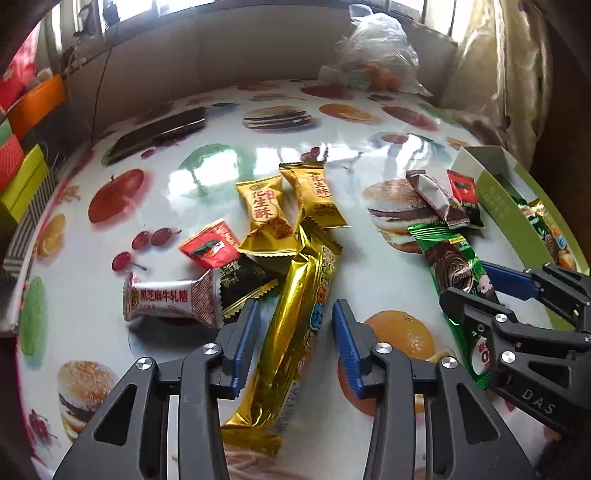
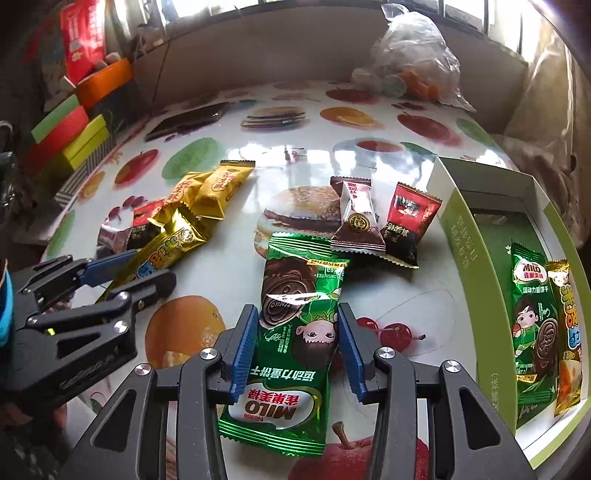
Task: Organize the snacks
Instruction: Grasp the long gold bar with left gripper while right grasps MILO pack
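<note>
My ribbed blue fingers (image 1: 341,347) straddle the crinkly long gold packet (image 1: 295,332), not pinching; right gripper (image 2: 297,347) hugs the glossy green Milo wrapper (image 2: 291,350) mid-table (image 2: 424,288).

Daylight poured in from the windows (image 1: 236,7) along the top edge, blown out to white in both views. It bounced off the glossy table (image 1: 207,173) in hard white glare patches, and the gold wrapper (image 1: 291,306) flashed bright streaks too. Centre stayed sharp and well lit. The fisheye bent everything toward the rims, where corners went dark and soft, and the plastic bag (image 2: 417,55) looked hazy.
</note>
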`<action>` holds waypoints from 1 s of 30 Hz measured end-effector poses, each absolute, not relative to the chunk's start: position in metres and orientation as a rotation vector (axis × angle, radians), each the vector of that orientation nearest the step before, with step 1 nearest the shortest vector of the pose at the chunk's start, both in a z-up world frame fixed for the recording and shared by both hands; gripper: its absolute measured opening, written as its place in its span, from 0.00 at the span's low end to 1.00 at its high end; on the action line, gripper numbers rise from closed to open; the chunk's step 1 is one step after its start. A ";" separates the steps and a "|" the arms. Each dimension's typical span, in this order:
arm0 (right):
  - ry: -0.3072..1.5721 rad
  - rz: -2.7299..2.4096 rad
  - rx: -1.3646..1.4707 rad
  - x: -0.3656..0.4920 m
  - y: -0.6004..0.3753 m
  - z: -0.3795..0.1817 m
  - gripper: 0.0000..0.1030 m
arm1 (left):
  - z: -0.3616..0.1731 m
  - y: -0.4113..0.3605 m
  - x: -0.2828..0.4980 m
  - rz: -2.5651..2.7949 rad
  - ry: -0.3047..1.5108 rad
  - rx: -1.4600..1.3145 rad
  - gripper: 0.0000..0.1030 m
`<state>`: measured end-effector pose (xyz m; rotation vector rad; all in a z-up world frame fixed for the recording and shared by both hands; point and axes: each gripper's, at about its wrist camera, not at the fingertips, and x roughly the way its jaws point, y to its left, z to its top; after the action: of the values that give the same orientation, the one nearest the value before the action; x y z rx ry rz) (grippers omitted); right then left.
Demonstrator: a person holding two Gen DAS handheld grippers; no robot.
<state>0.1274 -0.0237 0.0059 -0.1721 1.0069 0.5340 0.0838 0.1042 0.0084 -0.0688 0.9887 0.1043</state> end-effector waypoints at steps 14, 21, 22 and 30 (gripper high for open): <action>1.000 0.535 -0.156 0.126 -0.026 0.007 0.40 | 0.009 0.101 0.084 0.122 0.982 -0.062 0.24; 0.990 0.536 -0.148 0.124 -0.029 0.009 0.37 | 0.013 0.098 0.079 0.112 0.967 -0.088 0.24; 0.988 0.540 -0.147 0.124 -0.029 0.009 0.37 | 0.014 0.098 0.078 0.108 0.967 -0.091 0.24; 0.968 0.543 -0.137 0.121 -0.033 0.013 0.37 | 0.028 0.092 0.071 0.087 0.931 -0.117 0.24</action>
<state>0.1211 -0.0328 0.0134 -0.1365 0.9682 0.5431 0.0710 0.0922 0.0275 -0.1172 0.9312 0.0874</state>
